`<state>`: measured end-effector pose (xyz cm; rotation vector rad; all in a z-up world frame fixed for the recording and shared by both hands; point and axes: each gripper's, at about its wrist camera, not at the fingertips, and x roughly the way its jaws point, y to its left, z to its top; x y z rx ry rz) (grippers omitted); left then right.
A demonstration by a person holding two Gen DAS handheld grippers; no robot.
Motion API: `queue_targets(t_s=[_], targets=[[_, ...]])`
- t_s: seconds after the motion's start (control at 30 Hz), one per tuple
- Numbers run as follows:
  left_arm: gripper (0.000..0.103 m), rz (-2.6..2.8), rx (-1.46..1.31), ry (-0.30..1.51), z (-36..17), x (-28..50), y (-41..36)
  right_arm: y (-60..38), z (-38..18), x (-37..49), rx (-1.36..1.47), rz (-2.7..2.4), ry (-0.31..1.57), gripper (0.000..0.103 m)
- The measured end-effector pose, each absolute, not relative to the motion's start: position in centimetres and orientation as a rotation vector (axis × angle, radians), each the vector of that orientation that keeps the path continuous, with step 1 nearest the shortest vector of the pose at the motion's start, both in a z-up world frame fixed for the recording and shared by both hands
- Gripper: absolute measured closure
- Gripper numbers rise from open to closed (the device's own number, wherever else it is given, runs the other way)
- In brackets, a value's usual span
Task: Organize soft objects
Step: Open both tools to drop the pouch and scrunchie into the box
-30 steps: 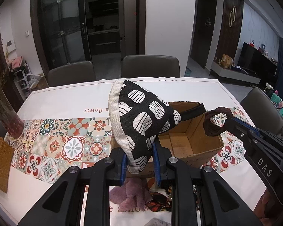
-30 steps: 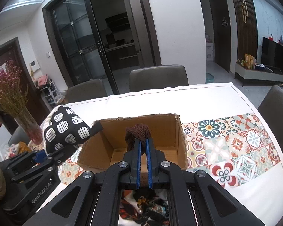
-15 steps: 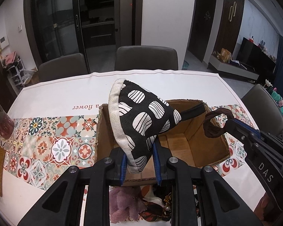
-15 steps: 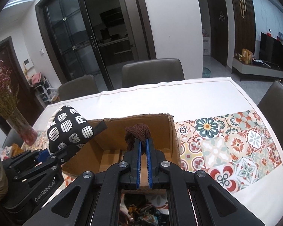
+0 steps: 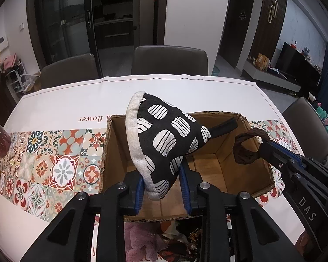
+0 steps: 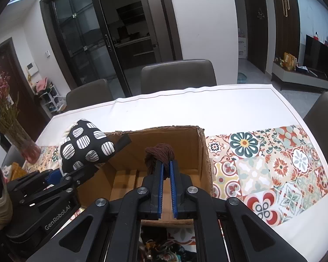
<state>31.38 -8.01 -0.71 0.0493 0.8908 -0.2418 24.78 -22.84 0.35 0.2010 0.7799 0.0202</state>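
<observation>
My left gripper (image 5: 161,170) is shut on a black-and-white patterned oven mitt (image 5: 164,144) and holds it over the open cardboard box (image 5: 111,152). The mitt also shows in the right wrist view (image 6: 85,146), at the box's left wall. My right gripper (image 6: 166,166) is shut on a brown hair tie (image 6: 159,152) above the box (image 6: 205,159) interior; the tie also shows in the left wrist view (image 5: 247,148), over the box's right side. The box floor looks bare.
More soft items, a pinkish plush (image 5: 137,240) and patterned fabric (image 6: 164,249), lie on the table in front of the box. A vase of dried flowers (image 6: 21,139) stands at the left. Chairs (image 5: 170,61) line the far edge of the table (image 5: 76,96).
Both grippers have moved forward with their loads, so the mitt and the hair tie now hang over the box rather than at its near side.
</observation>
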Motion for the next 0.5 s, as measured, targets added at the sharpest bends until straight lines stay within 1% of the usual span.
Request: queue_targets(t_s=[0.2,0.23,0.27,0.3,0.33,0.4,0.47,0.5], targets=[[0.059,-0.215,0.066,0.901,-0.95,31.06,-8.17,-23.00,0.37,24.87,0.203,0.007,0.785,0.093],[0.053,-0.208,0.072,0.897,-0.88,30.96,-8.16,-23.06,0.30,24.87,0.209,0.002,0.792,0.092],[0.051,-0.200,0.076,0.891,-0.77,30.84,-8.14,-23.18,0.24,24.91,0.214,0.000,0.797,0.090],[0.048,-0.196,0.079,0.886,-0.67,30.77,-8.12,-23.25,0.18,24.92,0.217,-0.004,0.801,0.086],[0.047,-0.192,0.081,0.880,-0.55,30.65,-8.08,-23.30,0.11,24.94,0.219,-0.007,0.805,0.082],[0.046,-0.187,0.083,0.877,-0.42,30.48,-8.01,-23.48,0.04,24.94,0.233,-0.011,0.810,0.056],[0.044,-0.184,0.083,0.878,-0.41,30.37,-7.97,-23.64,0.09,24.70,0.243,-0.019,0.804,0.043],[0.044,-0.182,0.084,0.879,-0.41,30.39,-7.84,-23.72,0.18,24.61,0.243,-0.024,0.799,0.040]])
